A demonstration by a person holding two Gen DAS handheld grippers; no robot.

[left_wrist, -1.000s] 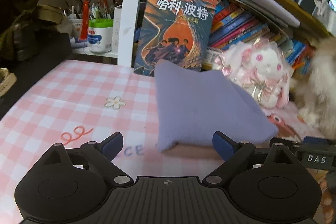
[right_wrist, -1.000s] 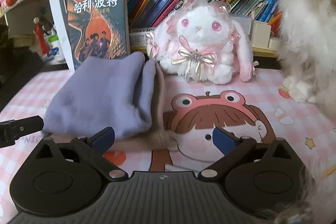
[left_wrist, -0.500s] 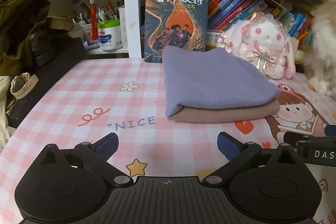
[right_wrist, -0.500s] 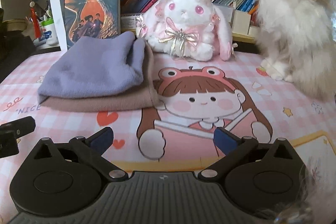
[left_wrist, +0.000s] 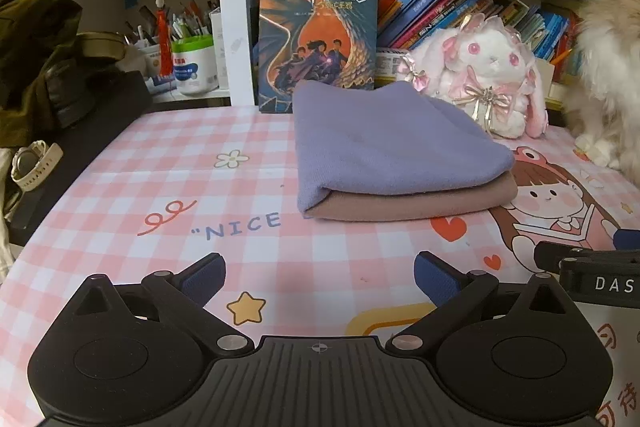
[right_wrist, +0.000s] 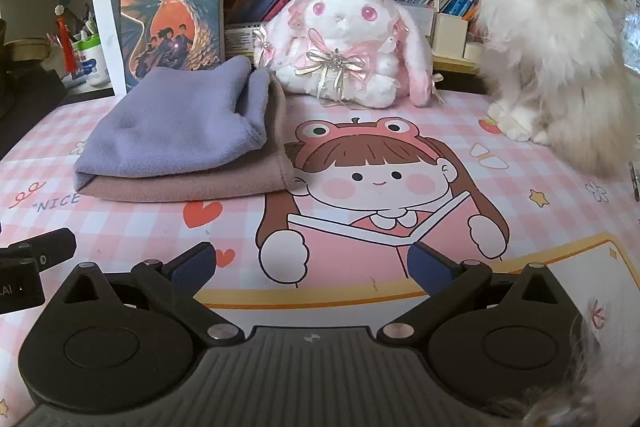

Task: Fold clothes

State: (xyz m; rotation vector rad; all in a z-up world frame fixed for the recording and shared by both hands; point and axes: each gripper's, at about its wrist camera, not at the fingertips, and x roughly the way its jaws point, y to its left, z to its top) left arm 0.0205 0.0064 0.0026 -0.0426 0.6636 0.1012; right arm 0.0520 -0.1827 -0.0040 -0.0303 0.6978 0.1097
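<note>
Cloth (left_wrist: pixel 396 151) folded into a flat stack on the far middle of the mat (left_wrist: pixel 160 187): lilac layer on top, dusty pink layer beneath, fold edge facing near. In the right wrist view the stack (right_wrist: pixel 180 143) lies left of centre, its right side showing open lilac edges above the pink.

Book (left_wrist: pixel 318 35) stands upright just behind the stack, cover facing near. Plush rabbit (left_wrist: pixel 484 75) sits to the right of the book, close to the stack's far right corner; whether it touches, cannot tell. Cat (right_wrist: pixel 556 39) sits on the mat at far right, well apart from the cloth.

Left gripper (left_wrist: pixel 319 277) hovers near, short of the stack, jaws spread wide, nothing between them. Right gripper (right_wrist: pixel 312 267) likewise near, over the cartoon girl print (right_wrist: pixel 376 187), jaws wide apart and empty. Each gripper's edge shows in the other's view.
</note>
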